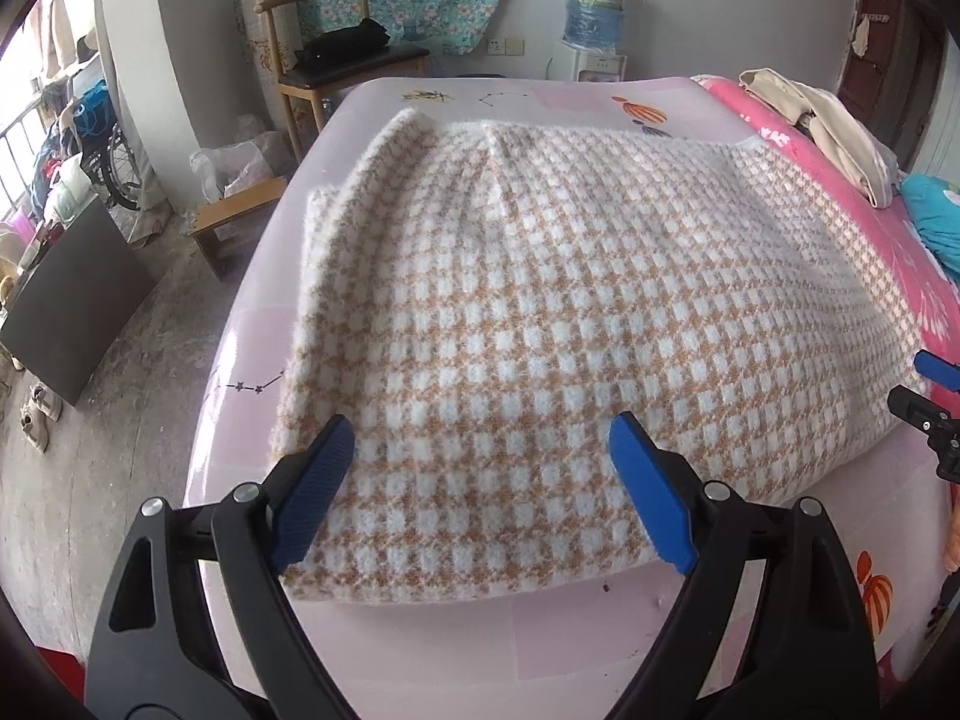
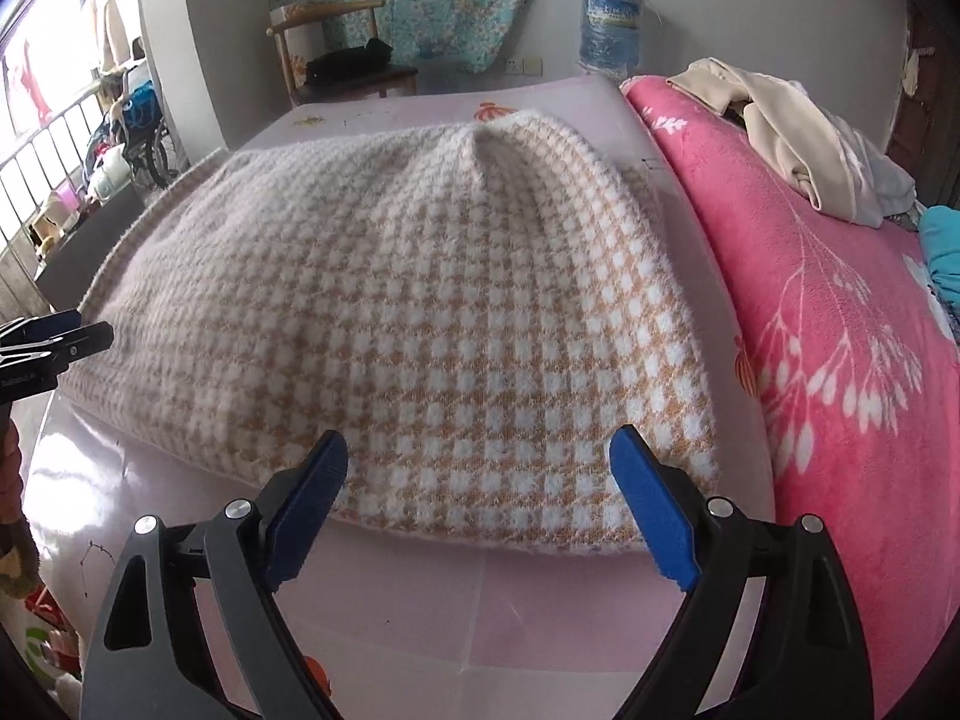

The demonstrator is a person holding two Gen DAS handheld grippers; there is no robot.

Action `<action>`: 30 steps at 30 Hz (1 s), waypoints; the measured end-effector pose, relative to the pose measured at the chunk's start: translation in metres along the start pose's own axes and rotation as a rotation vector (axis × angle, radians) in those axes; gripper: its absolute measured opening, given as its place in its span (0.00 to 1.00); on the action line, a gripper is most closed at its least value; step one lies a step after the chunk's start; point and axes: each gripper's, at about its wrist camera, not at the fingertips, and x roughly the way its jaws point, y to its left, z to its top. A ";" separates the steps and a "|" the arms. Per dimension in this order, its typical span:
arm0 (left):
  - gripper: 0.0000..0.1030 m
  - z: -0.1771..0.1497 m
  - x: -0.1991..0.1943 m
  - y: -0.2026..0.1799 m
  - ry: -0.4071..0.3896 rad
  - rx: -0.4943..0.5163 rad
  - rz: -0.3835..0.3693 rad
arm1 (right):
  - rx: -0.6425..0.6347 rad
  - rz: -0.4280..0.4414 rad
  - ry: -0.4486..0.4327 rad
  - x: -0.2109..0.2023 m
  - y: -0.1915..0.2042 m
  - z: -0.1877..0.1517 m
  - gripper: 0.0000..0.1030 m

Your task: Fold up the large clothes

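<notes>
A fluffy white-and-tan checked knit garment (image 1: 510,300) lies spread flat on the pale pink bed sheet (image 1: 456,642). Its near edge looks like a thick, rounded fold. My left gripper (image 1: 483,426) hovers over the garment's near left corner, blue pads wide apart with nothing pinched. My right gripper (image 2: 480,441) hangs over the near right corner of the same garment (image 2: 420,300), also open and not gripping. Each gripper shows at the edge of the other's view: the right gripper (image 1: 930,396) and the left gripper (image 2: 54,342).
A pink floral blanket (image 2: 840,330) borders the garment on the right, with a pile of beige clothes (image 2: 798,138) and a teal cloth (image 1: 936,216) on it. Beyond the bed stand a wooden chair (image 1: 336,66) and a water dispenser (image 1: 594,18). The bed's left edge drops to the floor by a low stool (image 1: 234,222).
</notes>
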 end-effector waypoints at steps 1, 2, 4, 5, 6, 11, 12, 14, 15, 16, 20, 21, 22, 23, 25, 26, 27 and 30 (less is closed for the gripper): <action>0.81 -0.001 0.004 0.004 0.018 -0.011 0.007 | 0.001 -0.002 0.003 0.002 -0.001 -0.001 0.84; 0.81 -0.003 0.010 0.010 0.048 -0.030 0.015 | 0.010 0.000 0.024 0.009 -0.004 -0.004 0.84; 0.81 -0.005 0.015 0.016 0.057 -0.047 -0.011 | 0.023 0.009 0.067 0.024 -0.009 -0.010 0.84; 0.81 -0.005 0.015 0.015 0.057 -0.041 -0.007 | 0.012 0.002 0.056 0.023 -0.007 -0.010 0.84; 0.81 -0.004 0.014 0.014 0.059 -0.034 -0.001 | 0.008 -0.007 0.058 0.020 -0.005 -0.009 0.84; 0.81 -0.006 0.002 0.011 0.040 -0.056 -0.013 | 0.057 0.030 0.052 -0.002 -0.003 -0.007 0.84; 0.81 -0.008 -0.003 0.009 0.029 -0.052 -0.015 | 0.059 0.032 0.049 -0.007 -0.001 -0.008 0.84; 0.81 -0.014 -0.013 0.001 0.015 -0.035 -0.017 | 0.062 0.057 0.045 -0.016 0.004 -0.011 0.84; 0.81 -0.017 -0.018 -0.002 0.014 -0.028 -0.018 | 0.060 0.071 0.043 -0.020 0.008 -0.012 0.84; 0.81 -0.020 -0.023 -0.006 0.011 -0.025 -0.022 | 0.055 0.083 0.040 -0.025 0.013 -0.014 0.84; 0.81 -0.032 -0.042 -0.020 -0.026 -0.022 -0.072 | 0.015 0.112 0.035 -0.036 0.038 -0.021 0.84; 0.81 -0.032 -0.042 -0.024 -0.029 -0.018 -0.081 | 0.001 0.114 0.031 -0.038 0.044 -0.021 0.84; 0.81 -0.031 -0.042 -0.027 -0.029 -0.015 -0.081 | -0.013 0.102 0.026 -0.039 0.047 -0.020 0.84; 0.81 -0.027 -0.041 -0.031 -0.031 -0.013 -0.082 | -0.021 0.078 0.018 -0.041 0.050 -0.018 0.84; 0.81 -0.018 -0.037 -0.038 -0.038 -0.003 -0.111 | -0.020 0.033 -0.005 -0.046 0.052 -0.017 0.84; 0.81 -0.012 -0.034 -0.043 -0.033 0.007 -0.116 | -0.017 0.018 -0.016 -0.048 0.050 -0.016 0.84; 0.81 -0.006 -0.030 -0.047 -0.030 0.015 -0.114 | -0.013 0.005 -0.024 -0.050 0.049 -0.016 0.84; 0.81 0.006 -0.014 -0.061 -0.023 0.039 -0.112 | 0.019 -0.012 -0.030 -0.054 0.041 -0.021 0.84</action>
